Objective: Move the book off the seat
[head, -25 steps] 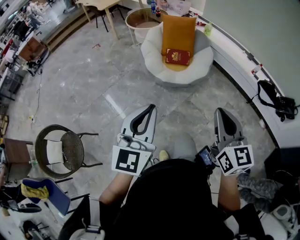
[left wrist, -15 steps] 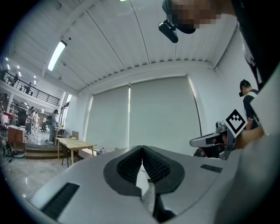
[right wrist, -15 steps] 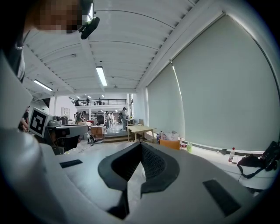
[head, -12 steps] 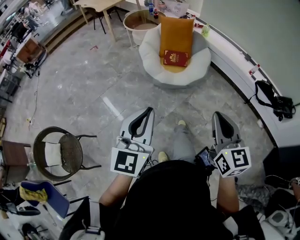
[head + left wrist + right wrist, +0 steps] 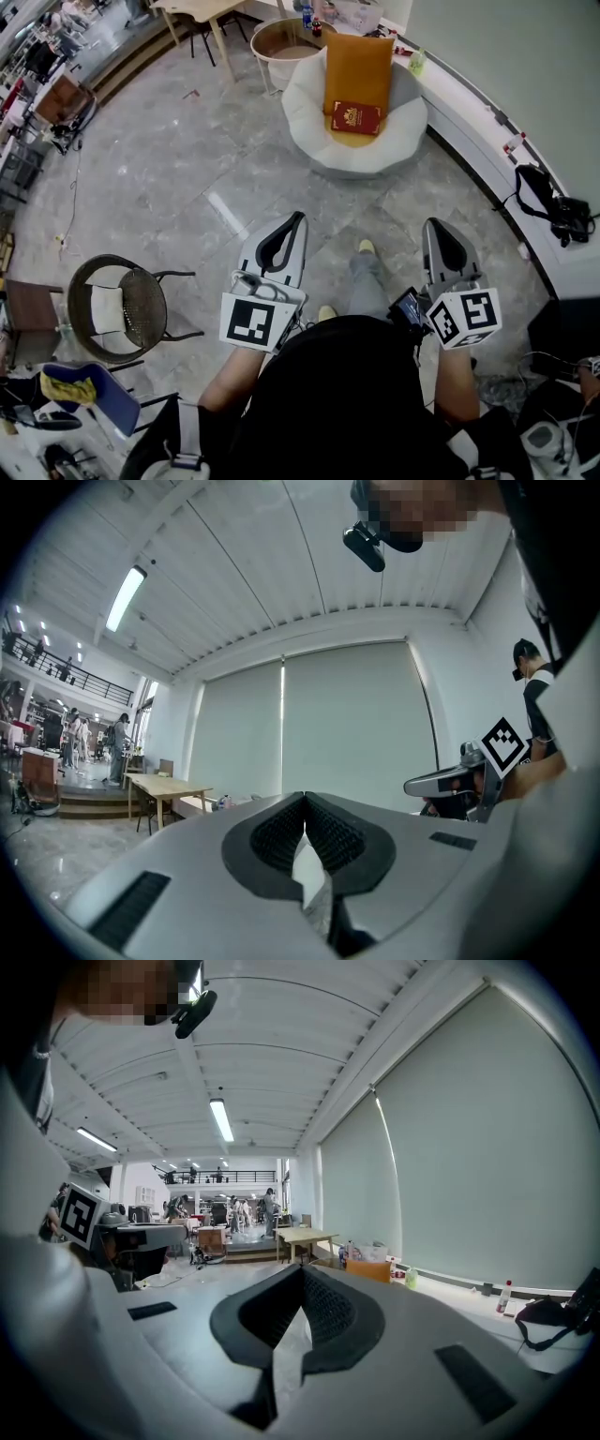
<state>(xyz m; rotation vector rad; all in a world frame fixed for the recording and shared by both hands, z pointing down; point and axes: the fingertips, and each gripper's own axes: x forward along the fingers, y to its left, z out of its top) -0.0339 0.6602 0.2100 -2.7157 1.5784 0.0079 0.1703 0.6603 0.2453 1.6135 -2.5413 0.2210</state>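
Note:
A dark red book (image 5: 356, 116) lies on the seat of a round white armchair (image 5: 309, 112), at the foot of an orange cushion (image 5: 357, 66) that leans on the chair's back. Both grippers hang well short of the chair, over the grey stone floor. My left gripper (image 5: 298, 217) is shut with nothing in it, its tips meeting in the left gripper view (image 5: 305, 799). My right gripper (image 5: 435, 225) is shut and empty too, jaws together in the right gripper view (image 5: 302, 1269). The orange cushion (image 5: 367, 1269) shows small beyond the right jaws.
A wicker chair (image 5: 122, 302) stands at the left. A white ledge (image 5: 487, 127) curves along the right wall with a black bag (image 5: 553, 206) on it. A wooden table (image 5: 192, 11) and a round side table (image 5: 281, 42) stand beyond the armchair. The person's foot (image 5: 366, 247) steps between the grippers.
The person has stepped forward: a foot now shows between the grippers. Both grippers stay shut and held the same way; the armchair sits about where it was.

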